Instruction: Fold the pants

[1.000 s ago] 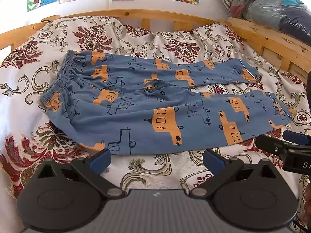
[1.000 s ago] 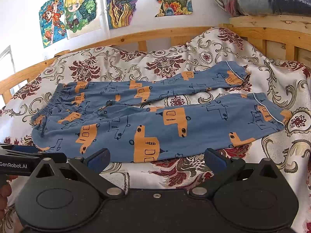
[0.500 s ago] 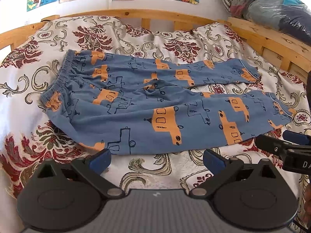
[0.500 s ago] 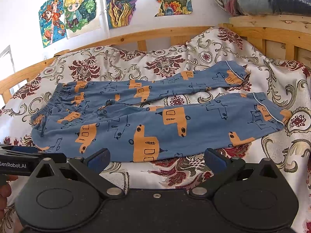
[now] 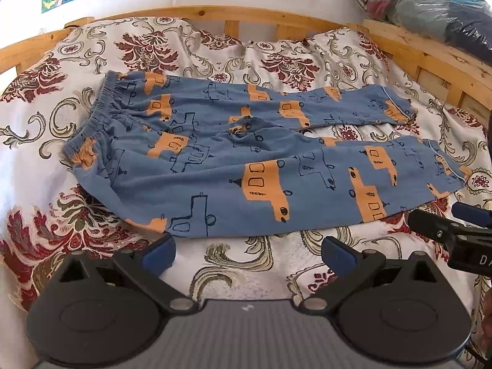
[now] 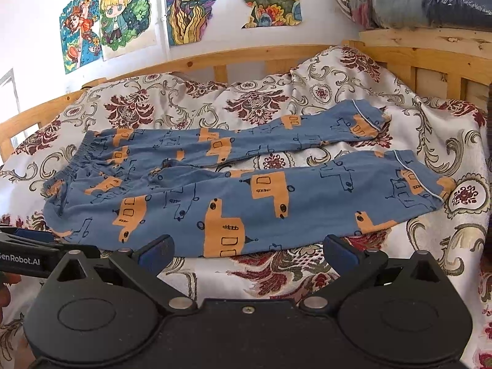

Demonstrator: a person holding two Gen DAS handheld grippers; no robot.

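Pants: blue cotton pants with orange vehicle prints [image 5: 233, 166] lie flat on the floral bedspread [image 5: 276, 61], waistband left, legs splayed right.
Left gripper [image 5: 247, 253]: jaws released, empty, just short of the near leg's edge.
Right gripper [image 6: 247, 252]: jaws spread, empty, near the same edge.
Bed frame: wooden rail [image 6: 246, 57] behind.

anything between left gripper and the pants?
Nothing but a bare strip of bedspread between the open left gripper and the pants, in the left wrist view.
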